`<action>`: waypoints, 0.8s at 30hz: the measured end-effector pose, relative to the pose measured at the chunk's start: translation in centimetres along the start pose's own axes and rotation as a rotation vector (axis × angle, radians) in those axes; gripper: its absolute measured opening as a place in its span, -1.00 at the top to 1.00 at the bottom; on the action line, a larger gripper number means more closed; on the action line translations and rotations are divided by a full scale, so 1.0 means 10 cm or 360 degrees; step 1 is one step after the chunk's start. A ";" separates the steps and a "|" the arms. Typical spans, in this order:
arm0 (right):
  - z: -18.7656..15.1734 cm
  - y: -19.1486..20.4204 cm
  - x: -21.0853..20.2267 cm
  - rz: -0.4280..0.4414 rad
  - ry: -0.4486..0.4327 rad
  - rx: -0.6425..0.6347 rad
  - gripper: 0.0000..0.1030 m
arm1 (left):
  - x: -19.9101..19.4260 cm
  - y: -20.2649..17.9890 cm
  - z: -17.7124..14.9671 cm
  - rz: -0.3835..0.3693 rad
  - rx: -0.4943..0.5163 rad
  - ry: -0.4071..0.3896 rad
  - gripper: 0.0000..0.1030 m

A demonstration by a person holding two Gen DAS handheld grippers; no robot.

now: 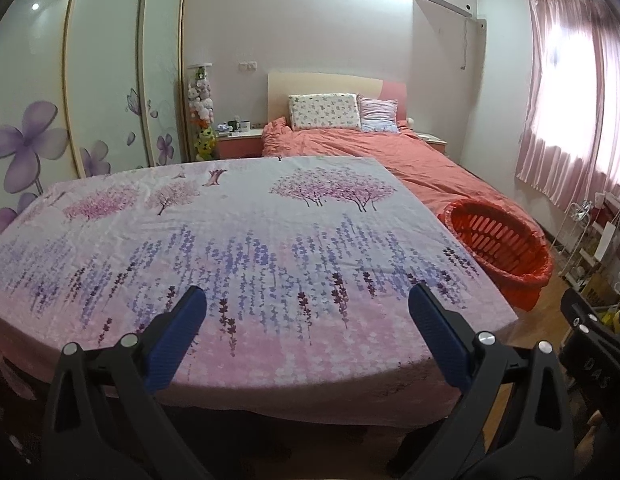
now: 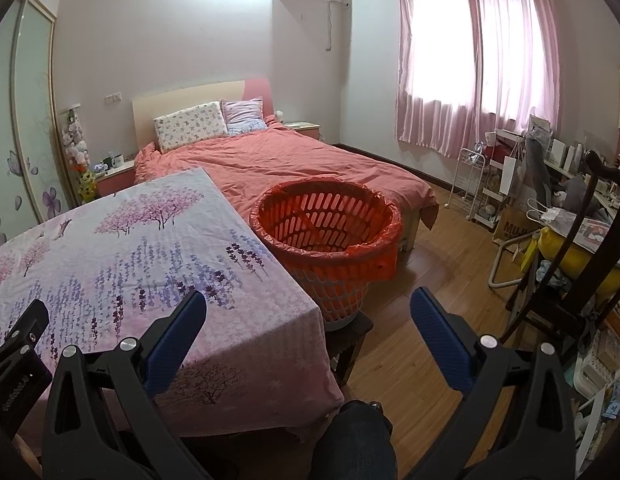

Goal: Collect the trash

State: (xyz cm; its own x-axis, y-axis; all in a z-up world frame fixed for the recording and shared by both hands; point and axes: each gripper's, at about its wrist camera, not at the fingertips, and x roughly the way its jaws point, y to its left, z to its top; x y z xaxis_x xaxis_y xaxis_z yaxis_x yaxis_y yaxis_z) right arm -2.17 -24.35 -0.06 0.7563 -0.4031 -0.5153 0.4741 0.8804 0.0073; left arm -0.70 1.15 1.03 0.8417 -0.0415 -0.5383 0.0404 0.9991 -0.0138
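Wardrobe: two glossy sliding wardrobe doors printed with purple flowers fill the upper left of the left wrist view, cut off by the fisheye edge.
Table: one table under a pink-and-lilac cloth printed with blossom trees spans the centre; its legs are hidden by the drape.
Left gripper: the left gripper, black frame with two blue textured pads, sits at lower centre, jaws spread wide over the cloth, holding nothing.
Bed: one bed under a rumpled coral duvet, with two pillows, lies at centre of the right wrist view.
Bin: one round slotted plastic basket lined with an orange bag stands just beside the table's right edge; its base is partly hidden and its contents are hard to make out.
Right gripper: the right gripper, same build, jaws spread and empty, lower centre.
Clutter: shelves and bags at far right, blurred.
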 end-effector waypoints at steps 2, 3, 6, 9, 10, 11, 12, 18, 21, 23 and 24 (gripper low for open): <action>0.00 0.00 0.00 0.0000 -0.0002 0.0001 -0.96 | -0.01 -0.02 0.00 0.0036 0.0021 -0.0007 -0.92; 0.00 0.01 0.00 0.0000 -0.0003 0.0000 -0.96 | -0.01 -0.02 0.00 0.0045 0.0028 -0.0009 -0.92; 0.01 0.01 0.00 0.0003 -0.0003 0.0000 -0.96 | -0.01 -0.03 0.01 0.0067 0.0049 -0.0012 -0.92; 0.01 0.02 0.00 0.0004 -0.0003 -0.0003 -0.96 | 0.00 -0.05 0.01 0.0095 0.0071 -0.0011 -0.92; 0.01 0.02 0.00 0.0004 -0.0003 -0.0002 -0.96 | 0.00 -0.05 0.01 0.0096 0.0074 -0.0009 -0.92; 0.01 0.02 0.00 0.0004 -0.0003 -0.0003 -0.96 | 0.00 -0.05 0.01 0.0092 0.0074 -0.0007 -0.92; 0.01 0.02 0.00 0.0004 -0.0003 -0.0004 -0.96 | 0.00 -0.05 0.01 0.0091 0.0075 -0.0006 -0.92; 0.02 0.02 0.00 0.0006 -0.0007 -0.0006 -0.96 | -0.01 -0.05 0.00 0.0049 0.0067 -0.0011 -0.92; 0.03 0.02 0.00 0.0009 -0.0011 -0.0008 -0.96 | -0.02 -0.06 0.00 0.0036 0.0065 -0.0016 -0.92; 0.03 0.02 0.00 0.0008 -0.0011 -0.0009 -0.96 | -0.02 -0.06 0.00 0.0029 0.0062 -0.0013 -0.92; 0.03 0.02 0.00 0.0008 -0.0011 -0.0008 -0.96 | -0.02 -0.05 0.00 0.0025 0.0059 -0.0011 -0.92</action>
State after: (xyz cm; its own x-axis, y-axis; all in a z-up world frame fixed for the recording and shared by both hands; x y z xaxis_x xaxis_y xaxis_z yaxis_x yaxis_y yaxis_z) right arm -1.96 -24.22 0.24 0.7616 -0.4004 -0.5095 0.4682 0.8836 0.0054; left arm -0.88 0.62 1.17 0.8462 -0.0258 -0.5322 0.0469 0.9986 0.0261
